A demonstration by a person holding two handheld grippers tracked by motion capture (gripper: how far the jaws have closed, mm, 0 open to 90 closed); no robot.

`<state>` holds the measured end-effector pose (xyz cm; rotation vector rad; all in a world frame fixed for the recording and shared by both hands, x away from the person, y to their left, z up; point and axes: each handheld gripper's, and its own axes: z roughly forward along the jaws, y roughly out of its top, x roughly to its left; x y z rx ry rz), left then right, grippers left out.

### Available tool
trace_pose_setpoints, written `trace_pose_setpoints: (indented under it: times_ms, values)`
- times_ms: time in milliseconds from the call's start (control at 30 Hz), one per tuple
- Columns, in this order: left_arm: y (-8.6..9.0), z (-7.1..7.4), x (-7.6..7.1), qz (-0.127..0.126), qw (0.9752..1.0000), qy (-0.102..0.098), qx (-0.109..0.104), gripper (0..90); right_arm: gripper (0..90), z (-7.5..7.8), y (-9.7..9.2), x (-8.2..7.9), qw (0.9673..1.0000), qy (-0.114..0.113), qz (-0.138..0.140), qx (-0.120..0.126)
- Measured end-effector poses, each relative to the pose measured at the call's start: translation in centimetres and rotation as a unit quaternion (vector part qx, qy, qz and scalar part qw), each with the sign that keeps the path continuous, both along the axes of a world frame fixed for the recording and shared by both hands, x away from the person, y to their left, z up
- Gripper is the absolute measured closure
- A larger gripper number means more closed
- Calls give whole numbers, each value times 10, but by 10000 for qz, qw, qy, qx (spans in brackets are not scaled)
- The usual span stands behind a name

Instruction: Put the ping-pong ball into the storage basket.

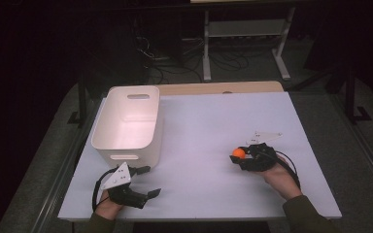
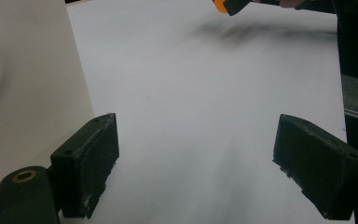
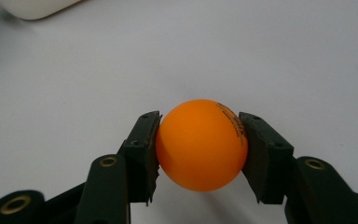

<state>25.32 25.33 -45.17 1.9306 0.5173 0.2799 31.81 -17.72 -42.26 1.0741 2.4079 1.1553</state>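
On the right half of the white tabletop [image 1: 209, 126], the right tool [image 1: 237, 156] pinches an orange ball [image 1: 238, 153], held in the person's right hand [image 1: 277, 172]. In the right gripper view the ball [image 3: 200, 144] sits squarely between the two black pads [image 3: 144, 156], each pressed against one side of it, with dark print showing along its upper right curve. The ball hangs just above the tabletop, pointing toward the table's middle.

At the near left corner, the left tool [image 1: 148, 183] rests low over the tabletop in the left hand [image 1: 108, 206], its jaws spread wide with nothing between them. Its own view shows bare white surface between the pads [image 2: 91, 161] and the ball [image 2: 220, 4] far off at the top edge.

A white bin [image 1: 126, 124] with cut-out handles stands upright on the left side, just beyond the left tool and well apart from the ball.
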Motion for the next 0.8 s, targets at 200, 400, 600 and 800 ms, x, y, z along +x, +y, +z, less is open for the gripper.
trace_pose_setpoints:
  times_ms: [200, 400, 600, 800]
  values:
    - [0, 0, 0, 2, 10000, 5, 4, 141, 494, 2, 4, 1, 10000, -8, 43, 19]
    - [0, 0, 0, 5, 10000, -6, 4, 141, 494, 3, 7, 2, 9999, -14, 104, 19]
    - [0, 0, 0, 8, 10000, -11, -1, 141, 494, 3, 11, 3, 9999, -7, 167, 9]
    - [0, 0, 0, 9, 10000, -10, -6, 141, 494, 4, 15, 5, 9997, 5, 224, 5]
